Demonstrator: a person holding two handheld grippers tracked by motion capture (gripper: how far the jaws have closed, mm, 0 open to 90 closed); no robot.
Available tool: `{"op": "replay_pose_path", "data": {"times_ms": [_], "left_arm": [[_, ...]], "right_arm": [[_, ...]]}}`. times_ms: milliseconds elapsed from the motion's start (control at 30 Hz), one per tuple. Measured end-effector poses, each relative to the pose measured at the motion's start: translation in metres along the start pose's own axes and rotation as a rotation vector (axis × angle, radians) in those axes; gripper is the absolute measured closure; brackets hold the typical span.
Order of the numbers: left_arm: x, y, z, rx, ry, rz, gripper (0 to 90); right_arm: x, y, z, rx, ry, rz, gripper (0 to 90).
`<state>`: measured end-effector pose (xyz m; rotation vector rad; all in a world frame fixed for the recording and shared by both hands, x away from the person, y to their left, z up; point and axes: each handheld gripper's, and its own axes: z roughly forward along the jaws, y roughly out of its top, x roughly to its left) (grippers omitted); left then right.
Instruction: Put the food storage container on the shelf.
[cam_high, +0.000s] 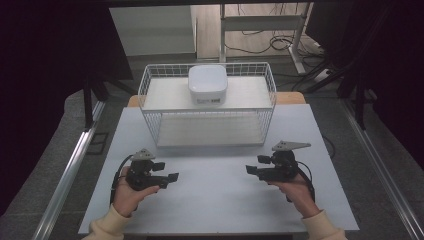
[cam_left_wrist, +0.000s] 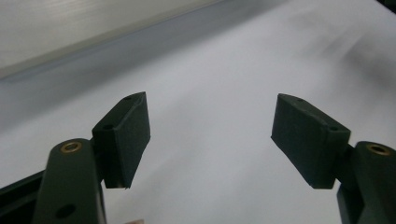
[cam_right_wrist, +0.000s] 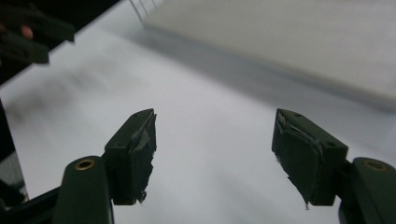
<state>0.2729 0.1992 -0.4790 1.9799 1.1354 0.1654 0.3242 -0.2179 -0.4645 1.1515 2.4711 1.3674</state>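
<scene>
We hold both grippers, left and right, open and empty, ready for the box at twelve o'clock.

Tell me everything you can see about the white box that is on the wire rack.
The white box is a squarish container with rounded corners and a smooth, slightly domed top, apparently plastic. It looks closed and sits level. A small label shows on its front side, too small to read. It rests on the top shelf of the white wire rack, near the middle toward the back, at the far side of the table. Only the shelf touches it.
</scene>
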Motion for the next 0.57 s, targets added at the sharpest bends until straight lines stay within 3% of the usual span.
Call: {"op": "replay_pose_path", "data": {"times_ms": [300, 400, 500, 567], "left_arm": [[0.0029, -0.0004, 0.0007, 0.0, 0.003, -0.01, 27.6], [0.0023, -0.0001, -0.0026, -0.032, 0.009, -0.012, 28.3], [0.0016, 0.0008, -0.0058, -0.045, 0.009, -0.01, 28.2], [0.0022, 0.0005, -0.0061, -0.042, 0.009, -0.01, 27.8]], "right_arm": [[-0.0004, -0.0028, -0.001, -0.014, 0.001, 0.003, 29.1], [0.0, -0.0023, -0.002, -0.024, 0.0, 0.004, 28.7], [0.0005, -0.0021, -0.003, -0.04, -0.005, -0.006, 25.4], [0.0012, -0.0028, -0.0034, -0.046, -0.039, -0.027, 19.7]]}}
